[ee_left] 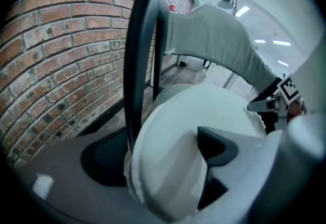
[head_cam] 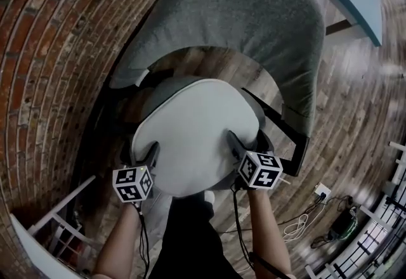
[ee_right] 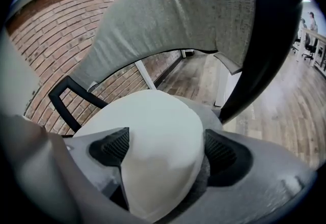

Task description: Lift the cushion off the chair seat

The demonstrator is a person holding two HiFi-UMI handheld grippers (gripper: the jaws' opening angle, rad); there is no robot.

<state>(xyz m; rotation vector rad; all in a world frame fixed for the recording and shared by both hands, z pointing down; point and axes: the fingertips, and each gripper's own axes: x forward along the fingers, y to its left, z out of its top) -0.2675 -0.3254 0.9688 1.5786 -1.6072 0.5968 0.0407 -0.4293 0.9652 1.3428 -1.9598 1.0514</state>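
**State.** I am holding my left gripper and my right gripper at the near rim of the cushion, one at each front corner. Both pairs of fingers are standing spread wide and are pinching nothing.

**Position.** The cushion is lying flat on the seat, and its rim is sitting between the fingers of each gripper.
- At the right gripper, one pad is reaching over the top face. The other is standing outside the rim, next to the grey seat.
- At the left gripper, one finger is likewise lying over the top face. The other is lying outside the rim, toward the brick wall.
- I cannot tell whether any pad is brushing the cover, but none is squeezing it.

**Handling, as I am judging it.** The cushion is looking soft, light and thick, with a smooth pale cover. It is likely to compress under the pads and to sag in the middle once raised. The cover may be slipping out of a shallow bite.

**Grip point.** I am aiming to take the rim deep between the fingers, on both sides at once and level with each other. The outer finger of each gripper should be going under the cushion's edge and not catching the seat fabric. The backrest is standing beyond the fingertips, well apart from them
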